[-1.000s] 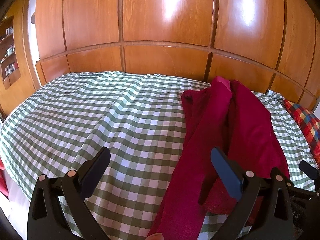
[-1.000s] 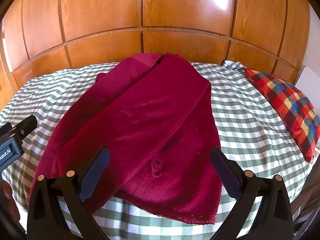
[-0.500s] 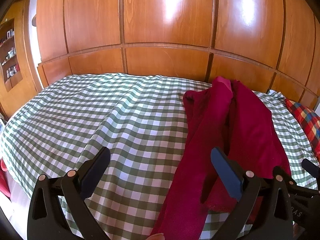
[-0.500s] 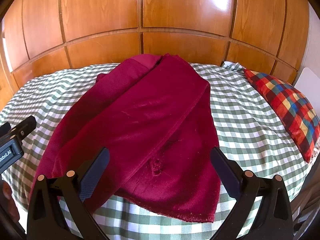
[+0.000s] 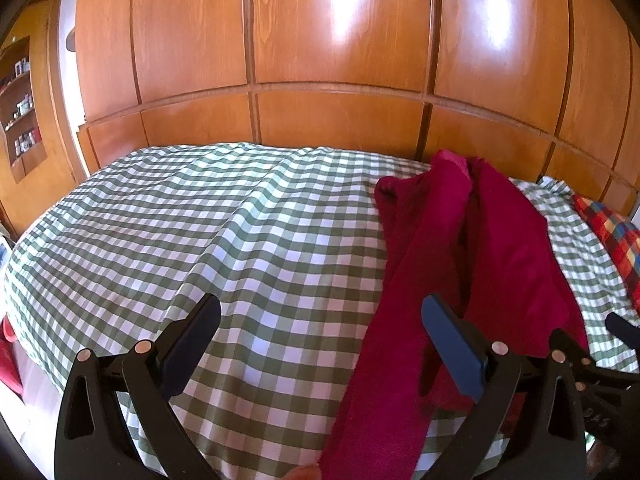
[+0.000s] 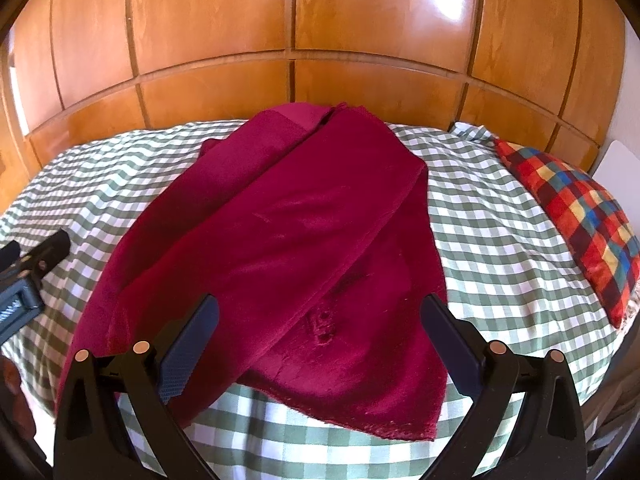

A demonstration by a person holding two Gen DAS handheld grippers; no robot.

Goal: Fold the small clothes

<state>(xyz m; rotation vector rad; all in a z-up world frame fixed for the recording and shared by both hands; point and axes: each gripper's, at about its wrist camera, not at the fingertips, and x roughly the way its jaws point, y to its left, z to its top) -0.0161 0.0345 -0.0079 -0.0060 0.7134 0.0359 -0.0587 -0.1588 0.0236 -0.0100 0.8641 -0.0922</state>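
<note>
A dark red velvety garment (image 6: 288,240) lies spread lengthwise on the green-and-white checked bedspread (image 6: 492,248), its upper layers folded over each other. In the left wrist view the same garment (image 5: 500,248) fills the right half of the bed. My right gripper (image 6: 320,332) hovers open above the garment's near hem, holding nothing. My left gripper (image 5: 320,336) is open too, over the checked cloth, its right finger (image 5: 452,340) above the garment's left edge. The left gripper's body (image 6: 28,276) shows at the left rim of the right wrist view.
Glossy wooden panelling (image 5: 340,60) rises behind the bed. A multicoloured plaid pillow (image 6: 576,216) lies at the bed's right side. Shelves with small items (image 5: 20,104) sit in the wall at far left. Bare bedspread (image 5: 180,232) stretches left of the garment.
The left wrist view has crept slightly forward and up over the bed. The right gripper's view is almost unchanged. Both grippers stayed open and the garment has not moved.
</note>
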